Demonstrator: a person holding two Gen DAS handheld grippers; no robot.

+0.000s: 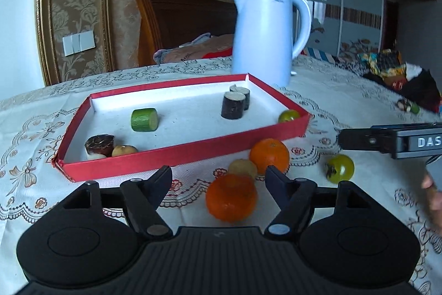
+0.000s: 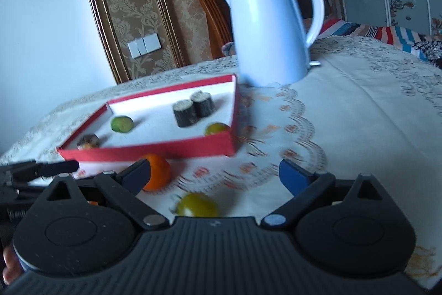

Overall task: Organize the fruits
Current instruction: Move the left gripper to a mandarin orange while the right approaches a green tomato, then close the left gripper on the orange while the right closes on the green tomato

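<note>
- While both claws hang low over the tabletop [image 1: 345, 90], the left claw [image 1: 218, 174] is spread wide, holding nothing; near orange [image 1: 231, 196] sits lower center of its frame, between the fingers.
- Second orange [image 1: 270, 155] just behind it, small tan fruit [image 1: 242, 168] wedged between the two, touching or nearly so.
- Green tomato [image 1: 339, 168] on the cloth, right of center in the left view.
- Right claw [image 2: 215, 176] also wide, empty; same green tomato shows blurred at lower center of its frame, between the fingers, contact not visible.
- Red tray [image 1: 179, 154] mid-left in the left view: green cylinder piece [image 1: 144, 119], two dark cylinder pieces [image 1: 233, 104] side by side, small green-yellow fruit [image 1: 288, 115] in its right corner, dark and tan bits [image 1: 100, 145] in the lower-left corner.
- White kettle [image 1: 266, 32] upright behind the tray, upper center.
</note>
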